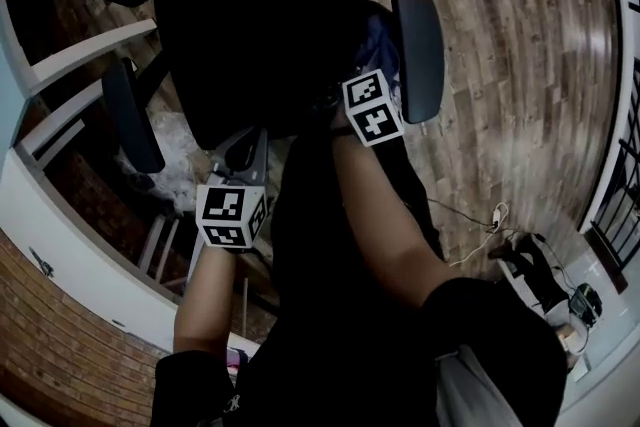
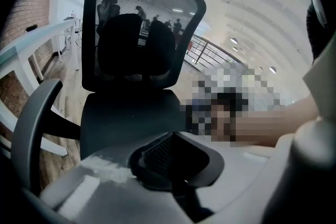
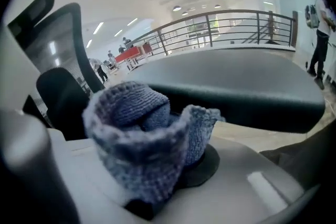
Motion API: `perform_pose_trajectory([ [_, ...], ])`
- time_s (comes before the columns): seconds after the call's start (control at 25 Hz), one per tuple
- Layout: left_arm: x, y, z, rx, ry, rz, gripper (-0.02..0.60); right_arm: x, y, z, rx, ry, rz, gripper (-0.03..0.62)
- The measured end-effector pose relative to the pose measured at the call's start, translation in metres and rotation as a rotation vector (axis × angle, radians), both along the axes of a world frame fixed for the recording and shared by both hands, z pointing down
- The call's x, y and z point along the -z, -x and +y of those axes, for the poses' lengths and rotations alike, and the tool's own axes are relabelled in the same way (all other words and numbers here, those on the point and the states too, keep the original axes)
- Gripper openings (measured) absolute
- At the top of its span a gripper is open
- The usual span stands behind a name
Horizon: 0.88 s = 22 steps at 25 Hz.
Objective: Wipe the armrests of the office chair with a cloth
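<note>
**Count of the things in view**

There is one office chair (image 2: 137, 55). It has two armrests, the left armrest (image 1: 130, 115) and the right armrest (image 1: 418, 55), as they lie in the head view. There is one blue cloth (image 3: 147, 134). There are two tongs, the left tongs (image 2: 173, 162) and the right tongs (image 3: 157, 176). Each carries one marker cube, so there are two, the left cube (image 1: 232, 215) and the right cube (image 1: 372, 107). At least one thin cable (image 1: 470, 227) lies on the wooden floor (image 1: 500, 35).

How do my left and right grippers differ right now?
The right gripper is shut on the blue cloth; the left gripper is shut on nothing. The right gripper sits beside an armrest; the left gripper faces the chair's backrest. Both carry a marker cube.
</note>
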State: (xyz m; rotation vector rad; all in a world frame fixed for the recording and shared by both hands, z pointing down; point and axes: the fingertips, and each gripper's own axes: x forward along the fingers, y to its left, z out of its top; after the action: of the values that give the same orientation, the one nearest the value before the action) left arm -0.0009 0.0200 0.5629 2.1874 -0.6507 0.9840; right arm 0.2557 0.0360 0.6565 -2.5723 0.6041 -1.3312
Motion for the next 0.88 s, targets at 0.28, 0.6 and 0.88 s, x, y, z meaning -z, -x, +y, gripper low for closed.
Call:
perform_pose_trajectory([
  [0.28, -0.009, 0.006, -0.012, -0.030, 0.011, 0.001, 0.006, 0.002, -0.022, -0.005, -0.107, -0.068, 0.033, 0.064],
  [0.6, -0.015, 0.006, -0.008, -0.086, 0.025, 0.008, 0.006, -0.020, -0.027, -0.008, -0.121, -0.033, 0.022, 0.066],
  [0.88, -0.028, 0.011, -0.005, -0.055, 0.056, 0.000, 0.006, -0.086, -0.036, -0.003, -0.096, 0.096, -0.056, 0.074],
])
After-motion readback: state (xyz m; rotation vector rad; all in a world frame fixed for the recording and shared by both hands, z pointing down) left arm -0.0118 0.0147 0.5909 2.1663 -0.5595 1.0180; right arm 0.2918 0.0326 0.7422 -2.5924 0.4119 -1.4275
